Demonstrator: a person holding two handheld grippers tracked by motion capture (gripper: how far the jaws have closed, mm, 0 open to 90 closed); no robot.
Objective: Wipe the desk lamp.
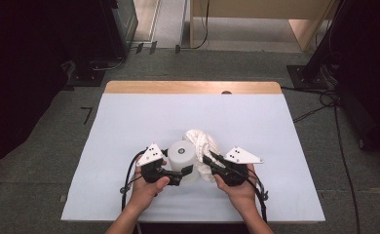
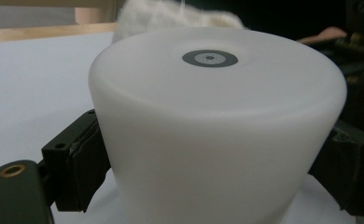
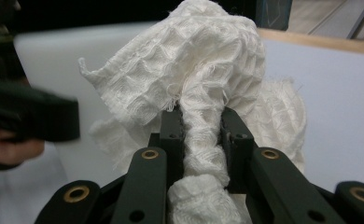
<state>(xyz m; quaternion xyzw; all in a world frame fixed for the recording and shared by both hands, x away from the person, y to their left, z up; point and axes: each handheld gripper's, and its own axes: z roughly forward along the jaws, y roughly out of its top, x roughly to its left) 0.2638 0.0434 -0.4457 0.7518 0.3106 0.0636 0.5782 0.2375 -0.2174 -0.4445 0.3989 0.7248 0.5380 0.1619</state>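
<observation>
Gripping a white, matte, slightly tapered plastic cylinder [image 2: 217,126] between the two black jaws of the left gripper [image 1: 184,171], one jaw pressing on each side of its wall, small grey ring mark facing up on its flat top. Standing upright on the pale lilac-white table cover [image 1: 129,122], near the person's edge and about midway across. Pinching a bunched length of white waffle-weave cotton cloth [image 3: 203,135] in the right gripper [image 1: 210,159], jaws clamped tight on the twisted fabric, the rest of it billowing above and beyond the jaws. Touching the cylinder's right flank with that cloth, the bulk heaped just behind and beside it. Judging from this, both grasps secured and the wiping of the cylinder just getting under way or in mid-course. Seeing no dirt or wet patch, so not telling how much of the surface is done; top and far side probably waiting.
</observation>
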